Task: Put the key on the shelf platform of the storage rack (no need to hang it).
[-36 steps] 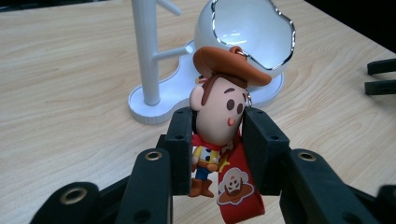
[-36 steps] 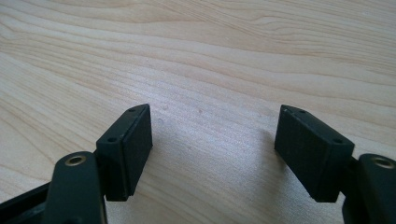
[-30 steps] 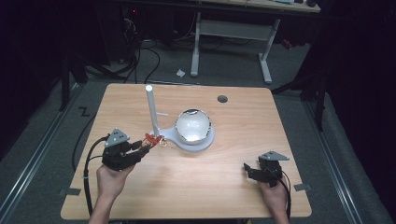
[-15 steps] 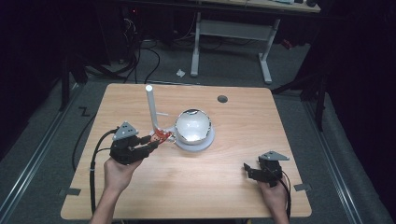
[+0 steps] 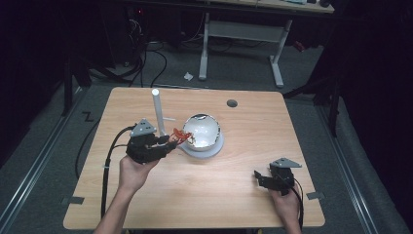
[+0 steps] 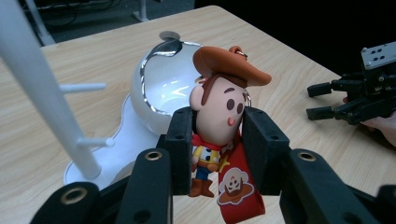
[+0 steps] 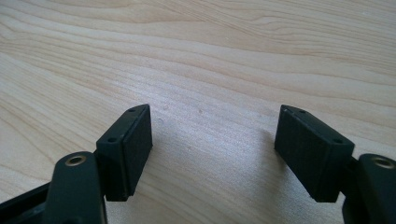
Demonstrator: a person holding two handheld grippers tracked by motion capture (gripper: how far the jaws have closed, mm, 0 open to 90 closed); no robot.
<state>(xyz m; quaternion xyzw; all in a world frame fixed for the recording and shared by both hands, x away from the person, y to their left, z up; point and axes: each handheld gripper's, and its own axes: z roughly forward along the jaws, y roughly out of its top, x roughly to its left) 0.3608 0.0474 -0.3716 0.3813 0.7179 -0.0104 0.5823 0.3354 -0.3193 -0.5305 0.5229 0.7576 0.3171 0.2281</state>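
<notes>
A small cowboy figure keychain [image 6: 219, 112] with a brown hat and a red strap is clamped between the jaws of my left gripper [image 6: 218, 149], which is shut on it. From above, that left gripper [image 5: 171, 141] sits just left of a shiny white bowl [image 5: 203, 130] on its white base [image 5: 215, 148], with the keychain [image 5: 180, 136] at the bowl's left rim. A white post with short pegs [image 5: 158, 112] rises from the same base. My right gripper [image 5: 258, 178] rests open near the table's front right, nothing between its jaws [image 7: 212, 149].
The wooden table [image 5: 243, 195] has a round cable hole [image 5: 232, 103] at the back right. My right gripper [image 6: 327, 100] also appears far off in the left gripper view. Desk legs and cables lie on the dark floor behind the table.
My left gripper has carried the keychain up and to the right, from the table's left side to the bowl's left rim. The right gripper has stayed in place.
</notes>
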